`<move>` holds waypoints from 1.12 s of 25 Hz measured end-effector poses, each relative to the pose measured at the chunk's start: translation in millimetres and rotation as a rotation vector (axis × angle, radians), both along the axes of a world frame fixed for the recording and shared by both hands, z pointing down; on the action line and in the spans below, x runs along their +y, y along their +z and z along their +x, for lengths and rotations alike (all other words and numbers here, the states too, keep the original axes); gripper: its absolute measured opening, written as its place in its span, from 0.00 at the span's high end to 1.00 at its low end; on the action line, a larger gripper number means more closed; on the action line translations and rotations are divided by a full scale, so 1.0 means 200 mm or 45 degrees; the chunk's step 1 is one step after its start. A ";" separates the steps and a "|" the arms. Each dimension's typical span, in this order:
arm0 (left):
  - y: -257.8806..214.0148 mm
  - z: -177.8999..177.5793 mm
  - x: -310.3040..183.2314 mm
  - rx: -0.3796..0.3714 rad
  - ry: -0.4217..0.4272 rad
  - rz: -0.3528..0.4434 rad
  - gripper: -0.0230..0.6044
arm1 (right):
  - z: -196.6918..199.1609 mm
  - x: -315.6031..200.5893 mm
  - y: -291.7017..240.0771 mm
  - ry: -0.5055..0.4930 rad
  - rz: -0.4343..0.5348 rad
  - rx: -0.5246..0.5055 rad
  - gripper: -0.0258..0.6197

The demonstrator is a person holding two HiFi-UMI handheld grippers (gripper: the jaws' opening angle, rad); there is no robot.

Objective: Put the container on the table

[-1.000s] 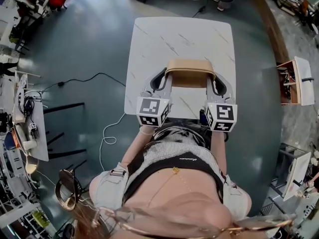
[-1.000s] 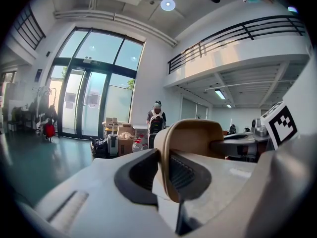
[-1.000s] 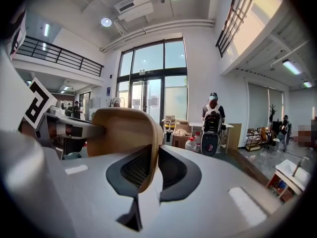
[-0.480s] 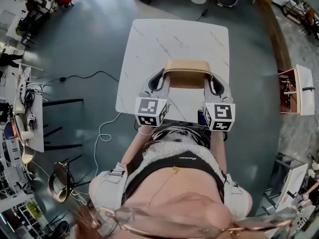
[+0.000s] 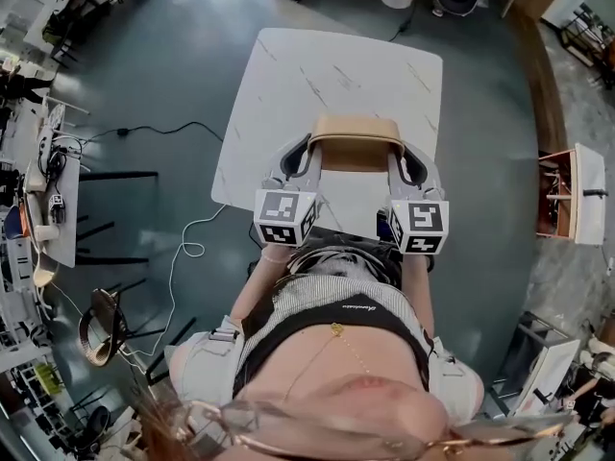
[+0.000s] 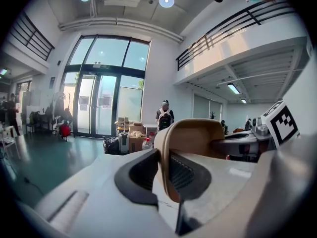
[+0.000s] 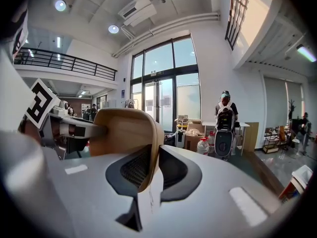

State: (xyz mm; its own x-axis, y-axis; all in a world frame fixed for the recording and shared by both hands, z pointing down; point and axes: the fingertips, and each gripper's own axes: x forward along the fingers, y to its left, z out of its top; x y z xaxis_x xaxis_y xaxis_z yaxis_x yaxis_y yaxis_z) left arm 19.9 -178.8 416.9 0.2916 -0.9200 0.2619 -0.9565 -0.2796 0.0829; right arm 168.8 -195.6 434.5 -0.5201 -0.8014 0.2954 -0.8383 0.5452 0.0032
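Left gripper (image 6: 165, 175): jaws pinch the left wall of the container (image 5: 357, 134).
Right gripper (image 7: 148, 170): jaws pinch its right wall.
Container: over the table (image 5: 317, 75), near its front edge.
Done: carry, apparently.
Left: setting down, then releasing the 2 grips.

Your right tongs (image 7: 154, 155): jaws clamped on the near wall of the tan container (image 7: 124, 130). Your left tongs (image 7: 91, 130) grip its far wall. White desk (image 7: 151, 195) shows in the gap below. Person (image 7: 225, 118) beyond.

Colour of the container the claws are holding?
Plain tan, a light brown. The container shows best in the right gripper view.
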 end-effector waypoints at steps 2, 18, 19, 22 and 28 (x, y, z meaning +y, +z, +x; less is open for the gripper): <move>0.00 0.00 0.00 0.005 -0.024 -0.001 0.90 | 0.00 -0.01 0.00 -0.024 0.002 0.000 0.85; -0.03 -0.02 -0.11 -0.010 0.069 0.008 0.90 | -0.01 -0.07 -0.01 0.089 -0.001 -0.027 0.86; -0.03 -0.02 -0.12 -0.011 0.081 0.008 0.90 | -0.02 -0.08 -0.01 0.101 -0.002 -0.027 0.86; -0.02 -0.07 -0.15 -0.012 0.109 0.008 0.90 | -0.06 -0.10 -0.01 0.129 -0.001 -0.024 0.86; -0.03 -0.20 -0.19 -0.002 0.140 0.003 0.90 | -0.20 -0.13 -0.01 0.168 -0.001 -0.014 0.86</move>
